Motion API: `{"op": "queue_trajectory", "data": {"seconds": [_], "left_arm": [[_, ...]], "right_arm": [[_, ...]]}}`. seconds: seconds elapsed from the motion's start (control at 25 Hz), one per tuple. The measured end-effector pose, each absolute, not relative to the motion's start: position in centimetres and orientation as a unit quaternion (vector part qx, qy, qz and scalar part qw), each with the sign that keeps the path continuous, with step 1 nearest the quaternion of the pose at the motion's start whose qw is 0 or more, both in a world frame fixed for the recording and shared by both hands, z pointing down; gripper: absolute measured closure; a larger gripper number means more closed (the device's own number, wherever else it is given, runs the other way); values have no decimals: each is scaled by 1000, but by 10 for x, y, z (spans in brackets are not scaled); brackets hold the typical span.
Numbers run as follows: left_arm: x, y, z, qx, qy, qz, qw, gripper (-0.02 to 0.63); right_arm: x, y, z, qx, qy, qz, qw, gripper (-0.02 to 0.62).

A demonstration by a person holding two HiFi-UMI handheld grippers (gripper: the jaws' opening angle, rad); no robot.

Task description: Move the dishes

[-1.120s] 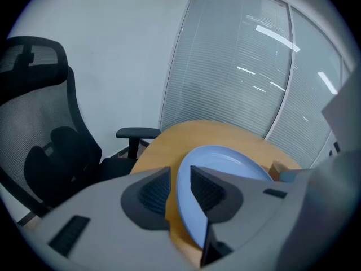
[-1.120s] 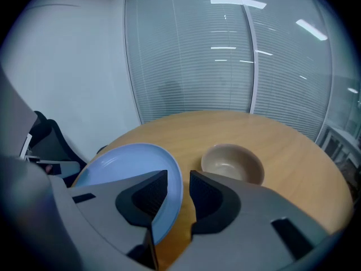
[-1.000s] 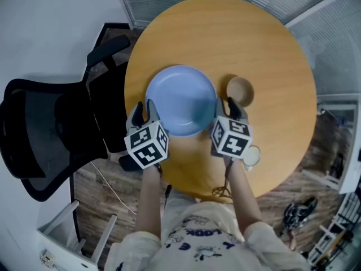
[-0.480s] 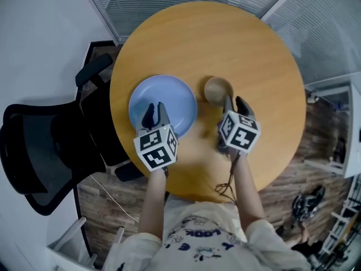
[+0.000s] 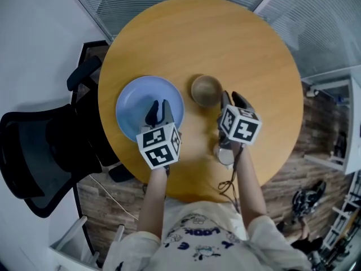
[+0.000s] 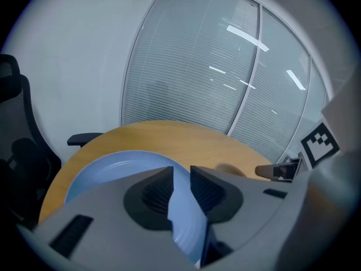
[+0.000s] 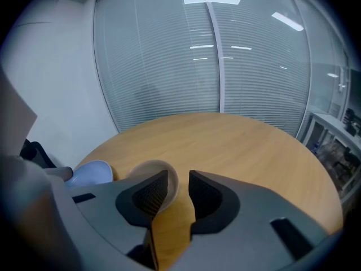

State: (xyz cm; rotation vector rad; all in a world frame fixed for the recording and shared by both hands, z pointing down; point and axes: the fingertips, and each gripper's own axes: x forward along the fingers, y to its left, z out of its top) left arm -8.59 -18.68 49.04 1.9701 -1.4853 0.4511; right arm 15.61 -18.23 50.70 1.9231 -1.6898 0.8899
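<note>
Two dishes are on the round wooden table (image 5: 248, 49): a blue plate (image 5: 135, 103) and a small tan bowl (image 5: 206, 89).

Left gripper (image 5: 159, 107): jaws are clamped on the plate's rim. In the left gripper view the blue edge fills the narrow slot between them. The rest of the plate extends ahead and to the left of this gripper. Whether the plate rests flat on the table or is raised a little cannot be told.

Right gripper (image 5: 233, 101): jaws are drawn close together and hold nothing, with only bare wood in the slot. The bowl sits just ahead and slightly left of its tips, near but apparently not touching. A small white round object (image 5: 225, 154) lies on the table behind this gripper, under the forearm. What it is cannot be told.

Step in hand (judgement): the plate is being moved single-handed by the left gripper, and the bowl is not yet taken.

Next move (judgement):
- Settle the plate flat before the left jaws release it.
- To take the bowl, the right jaws need to part, shift a little left so that one goes inside the rim and one outside, then close.
</note>
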Motion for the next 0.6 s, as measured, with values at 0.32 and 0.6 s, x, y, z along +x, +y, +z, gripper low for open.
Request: {"op": "queue_trajectory", "data": {"seconds": [0.32, 0.6], "left_arm": [[-54, -191, 506, 748, -551, 188, 318, 517], [-50, -187, 521, 735, -556, 198, 332, 517]], "right_arm": [[149, -199, 538, 634, -648, 351, 236, 492], [145, -204, 560, 609, -655, 369, 253, 494]]}}
